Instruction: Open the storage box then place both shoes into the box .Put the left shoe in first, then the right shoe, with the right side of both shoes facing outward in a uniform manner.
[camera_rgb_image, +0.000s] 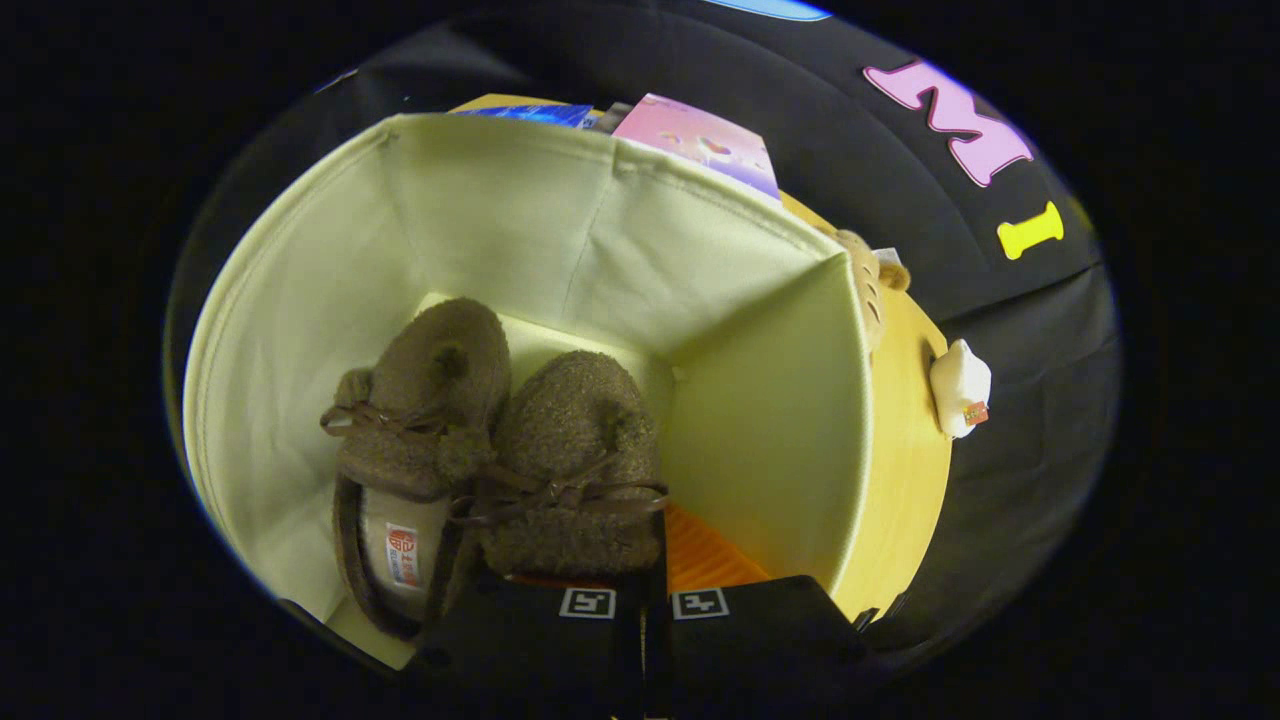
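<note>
1. My one camera rides on the gripper (645, 600), looking forward along its two fingers, which sit close together low in my view.
2. It faces steeply down into the open storage box (500, 200), from just above its near rim.
3. It is close: the box walls bulge around me, with the booth wall beyond the far rim.

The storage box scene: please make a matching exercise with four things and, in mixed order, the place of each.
Things:
1. fingers
2. two brown shoes
3. pink book
4. white toy

Places:
A. behind the box's far wall
B. outside the storage box, by its yellow side
C. side by side on the box floor
D. close together, over the nearer shoe's heel

Pairs: 1-D, 2-C, 3-A, 4-B
</note>
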